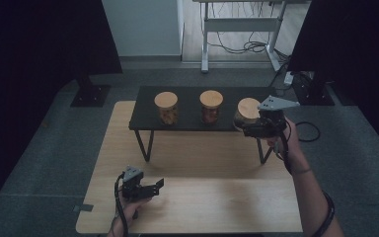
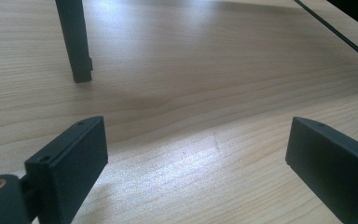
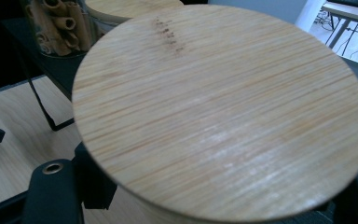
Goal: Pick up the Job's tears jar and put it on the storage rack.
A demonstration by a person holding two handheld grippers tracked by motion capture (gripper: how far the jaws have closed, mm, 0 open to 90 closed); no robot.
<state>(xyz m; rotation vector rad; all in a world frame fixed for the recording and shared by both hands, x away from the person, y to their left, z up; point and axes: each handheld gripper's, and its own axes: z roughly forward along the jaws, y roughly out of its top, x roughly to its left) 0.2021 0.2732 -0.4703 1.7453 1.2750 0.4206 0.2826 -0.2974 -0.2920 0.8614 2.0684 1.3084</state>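
2 jars point(image 1: 166, 106) beside right claw point(image 1: 242, 127) on shelf point(image 1: 190, 124).

Dim room: grey carpet point(image 1: 44, 148), white wall point(image 1: 143, 24), desk frame point(image 1: 237, 29) behind.

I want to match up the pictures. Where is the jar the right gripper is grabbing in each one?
High view: the rightmost jar is at the right end of the black shelf, with the right gripper at its side.
Left gripper view: not in it.
Right gripper view: its round wooden lid is in the middle, very close up.
Shared landmark: the light wooden table, seen in all three.
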